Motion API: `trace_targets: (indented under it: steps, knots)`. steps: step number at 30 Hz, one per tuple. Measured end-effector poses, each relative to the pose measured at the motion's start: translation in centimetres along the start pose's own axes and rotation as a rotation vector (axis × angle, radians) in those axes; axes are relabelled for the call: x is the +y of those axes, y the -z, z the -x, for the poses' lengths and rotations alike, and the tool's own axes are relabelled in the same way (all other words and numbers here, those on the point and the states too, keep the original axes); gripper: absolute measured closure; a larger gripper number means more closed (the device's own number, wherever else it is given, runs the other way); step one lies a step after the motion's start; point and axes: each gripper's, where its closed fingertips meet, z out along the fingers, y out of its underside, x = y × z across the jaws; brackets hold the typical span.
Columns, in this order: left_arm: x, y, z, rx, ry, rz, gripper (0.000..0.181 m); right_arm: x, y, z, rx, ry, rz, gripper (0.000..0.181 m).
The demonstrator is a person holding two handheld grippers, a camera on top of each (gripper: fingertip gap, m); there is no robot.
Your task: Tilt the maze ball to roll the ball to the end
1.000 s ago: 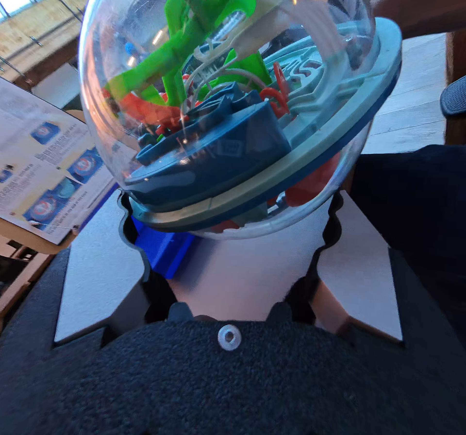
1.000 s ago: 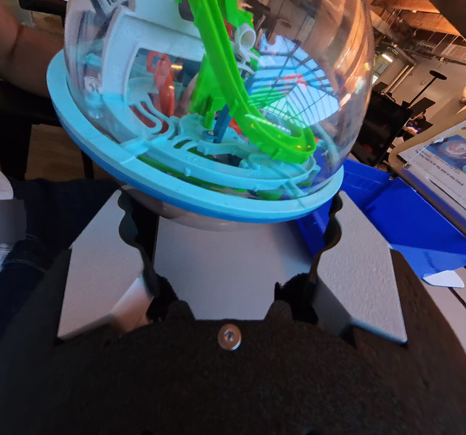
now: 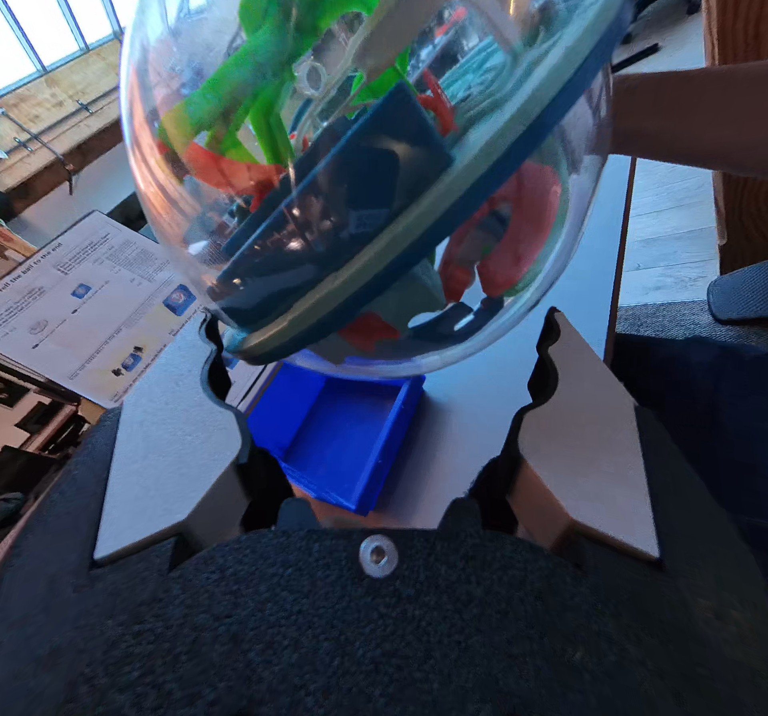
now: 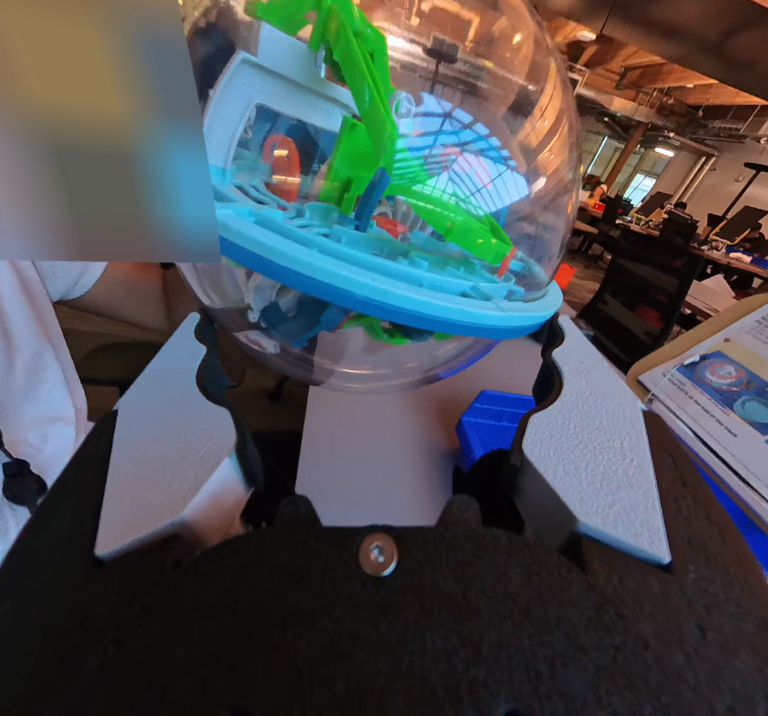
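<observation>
The maze ball (image 3: 353, 148) is a clear sphere with green, orange and dark blue tracks and a pale blue equator ring. It is held in the air above the table, tilted with the ring low on the left in the left wrist view. It also shows in the right wrist view (image 4: 374, 181). My left gripper (image 3: 380, 322) is shut on the sphere's lower part, its fingers (image 3: 174, 405) against the ring and shell. My right gripper (image 4: 378, 322) grips it from the opposite side. I cannot make out the small ball inside.
A blue tray (image 3: 340, 447) sits on the grey table (image 3: 478, 438) under the sphere; it also shows in the right wrist view (image 4: 490, 422). An instruction sheet (image 3: 83, 301) lies beside it. A person's arm (image 3: 685, 114) reaches in. A chair armrest (image 3: 739, 293) is at the right.
The maze ball has been lifted and tilted more steeply. The blue tray, mostly hidden under it before, now shows open beneath it. Both grippers keep their hold.
</observation>
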Motion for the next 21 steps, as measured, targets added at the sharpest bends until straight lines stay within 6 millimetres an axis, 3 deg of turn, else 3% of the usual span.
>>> trace_targets:
  steps: [3,11,21]
  knots:
    - [-1.1,-0.2,-0.5,0.001,0.029,-0.015,0.026,-1.5,0.5,0.2,0.030,0.086,0.001,0.030]
    - [-3.2,0.5,-1.0,0.055,0.193,-0.142,0.023,-1.5,0.8,0.5,0.113,0.313,0.196,0.033]
    - [-4.2,1.3,-1.0,0.204,0.424,-0.271,0.023,-3.6,0.8,1.0,0.102,0.362,0.223,0.032]
